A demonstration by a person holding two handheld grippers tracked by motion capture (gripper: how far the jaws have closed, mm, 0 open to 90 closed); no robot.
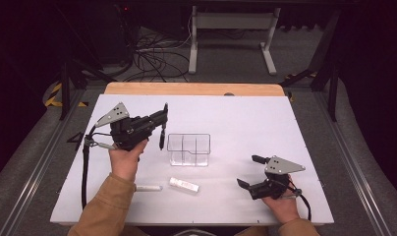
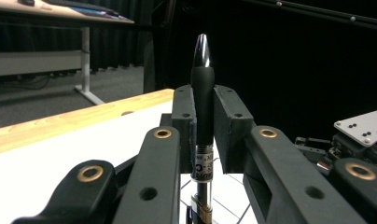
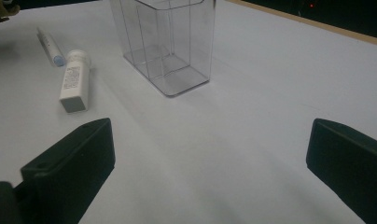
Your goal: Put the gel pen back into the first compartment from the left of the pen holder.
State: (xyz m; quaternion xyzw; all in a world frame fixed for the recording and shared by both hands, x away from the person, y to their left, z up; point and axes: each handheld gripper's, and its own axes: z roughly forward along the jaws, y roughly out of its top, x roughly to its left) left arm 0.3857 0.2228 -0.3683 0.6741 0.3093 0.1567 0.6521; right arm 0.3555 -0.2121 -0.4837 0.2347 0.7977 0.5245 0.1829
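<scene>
Pen (image 1: 162, 129), clamped upright in the left hand-held gripper (image 1: 161, 123), hangs just left of the clear organizer (image 1: 188, 149); the right hand-held gripper (image 1: 250, 171) gapes empty.

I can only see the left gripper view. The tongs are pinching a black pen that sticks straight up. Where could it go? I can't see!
Observer: In the high view a clear box stands on the table, and the pen shows just left of it.
Operator: Is there stuff in the box?
Observer: No. The right gripper view looks straight through it, and its compartments are empty.
Operator: Are more things waiting?
Observer: Yes. A white tube and a white marker lie flat on the near side of the box. The right tongs are open and hold nothing.
</scene>
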